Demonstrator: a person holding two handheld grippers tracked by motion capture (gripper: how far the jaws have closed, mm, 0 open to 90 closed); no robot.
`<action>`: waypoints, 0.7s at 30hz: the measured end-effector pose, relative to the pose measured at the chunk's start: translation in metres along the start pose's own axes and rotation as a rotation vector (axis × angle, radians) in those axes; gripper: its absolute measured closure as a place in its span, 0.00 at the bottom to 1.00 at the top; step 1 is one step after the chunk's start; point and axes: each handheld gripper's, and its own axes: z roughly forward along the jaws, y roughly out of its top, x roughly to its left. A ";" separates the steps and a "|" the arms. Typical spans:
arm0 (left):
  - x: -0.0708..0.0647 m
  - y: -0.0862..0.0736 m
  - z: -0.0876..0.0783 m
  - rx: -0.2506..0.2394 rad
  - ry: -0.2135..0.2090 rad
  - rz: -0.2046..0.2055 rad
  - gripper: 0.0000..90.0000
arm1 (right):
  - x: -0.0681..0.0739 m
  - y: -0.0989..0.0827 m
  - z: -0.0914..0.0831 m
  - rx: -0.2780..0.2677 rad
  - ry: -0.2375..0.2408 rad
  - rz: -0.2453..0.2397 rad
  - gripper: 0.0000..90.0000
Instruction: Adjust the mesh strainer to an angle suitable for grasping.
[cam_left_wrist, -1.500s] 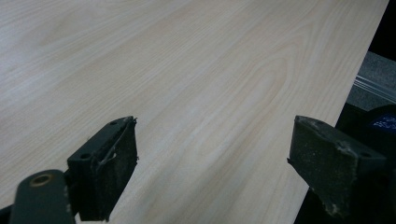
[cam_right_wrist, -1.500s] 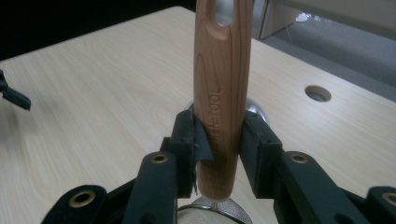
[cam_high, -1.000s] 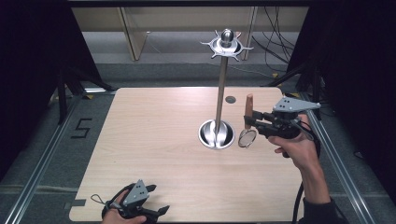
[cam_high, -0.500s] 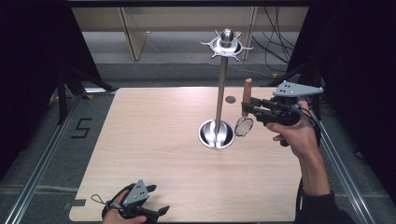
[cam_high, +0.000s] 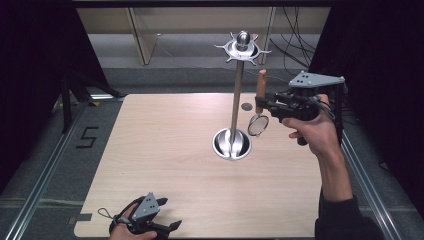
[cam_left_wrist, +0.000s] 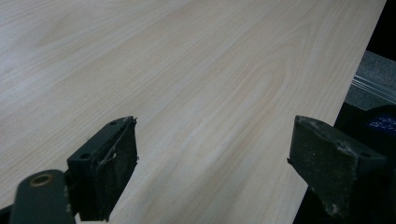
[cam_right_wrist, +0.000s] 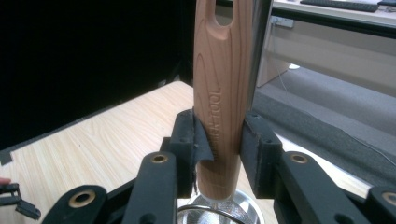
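Note:
A small mesh strainer (cam_high: 258, 125) with a wooden handle (cam_high: 260, 89) hangs in the air just right of a metal stand's pole (cam_high: 235, 100). My right gripper (cam_high: 261, 106) is shut on the handle (cam_right_wrist: 219, 70), which points up while the mesh bowl (cam_right_wrist: 219, 212) hangs below the jaws. The pole (cam_right_wrist: 259, 46) stands right behind the handle. The stand has a hooked crown (cam_high: 243, 47) on top and a round shiny base (cam_high: 231, 144). My left gripper (cam_high: 171, 227) lies low at the table's near left edge, open (cam_left_wrist: 212, 172), with bare wood between its pads.
A small dark disc (cam_high: 246, 106) lies on the wooden table (cam_high: 165, 150) behind the stand's base. Metal rails run along both sides of the table. Cables and pale furniture sit beyond the far edge.
My right gripper has raised the strainer and carried it slightly left, closer to the stand's pole. The left gripper has stayed still.

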 end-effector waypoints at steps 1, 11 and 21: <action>0.001 0.000 0.000 -0.003 0.000 0.018 0.16 | -0.001 0.003 0.001 -0.002 -0.002 0.001 0.77; 0.001 0.000 0.000 0.002 0.001 0.007 0.16 | -0.003 0.016 0.008 0.002 0.010 0.028 0.77; 0.000 0.000 0.000 -0.007 0.005 0.007 0.16 | -0.006 0.022 0.014 0.001 0.029 0.050 0.77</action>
